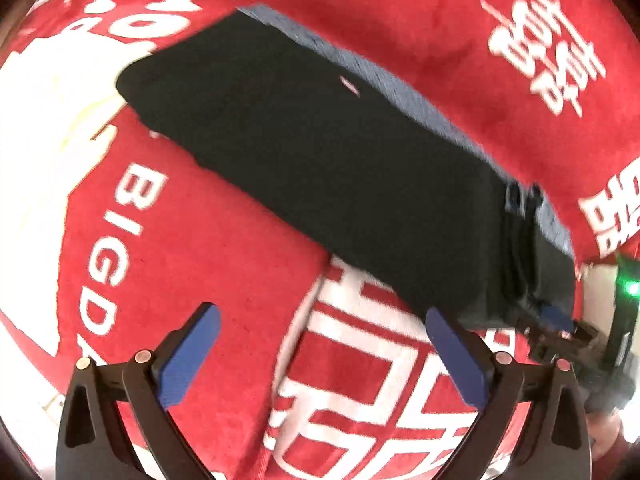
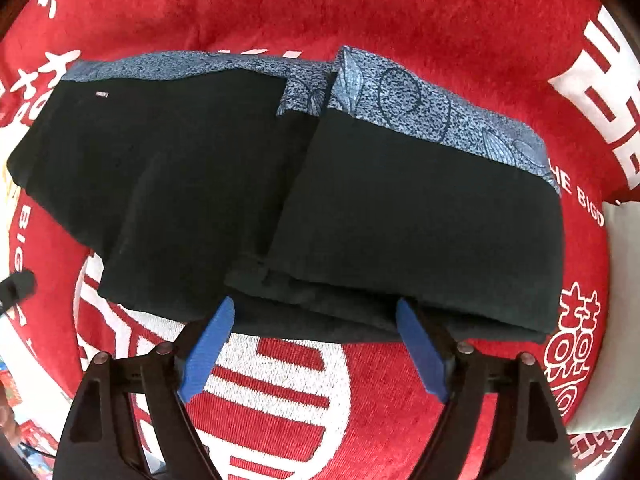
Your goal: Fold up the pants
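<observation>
Item: pants (image 2: 224, 184), black with a blue patterned band along the far edge. Location: lying on the red cloth (image 2: 320, 8) with white lettering. Condition: already doubled over; in the right wrist view one panel overlaps another near the middle, and several layers stack at the near edge.

Item: right tool (image 2: 316, 344). Your blue pads are spread apart, holding nothing, with their tips at the near folded edge of the pants. Whether the pads touch the fabric cannot be told.

Item: left tool (image 1: 320, 352). Pads apart, empty, hovering over the red cloth just beside the near long edge of the pants. Its view is motion-blurred, so fine detail there is unreliable.

Risks, as a judgement:
- Partial pinch. The near edge shows stacked layers; if you close on the top one only, the lower layers will likely stay behind and the fold will open.
- Snagging the cloth. The red cloth is soft and lies directly under the edge; a low approach may catch it together with the pants and drag it up.
- Skewed fold. The overlapping panels do not line up at the blue band; uneven lifting by your two tools would probably worsen the offset.
- Slipping. Black fabric held by its edge alone may slide out.
</observation>
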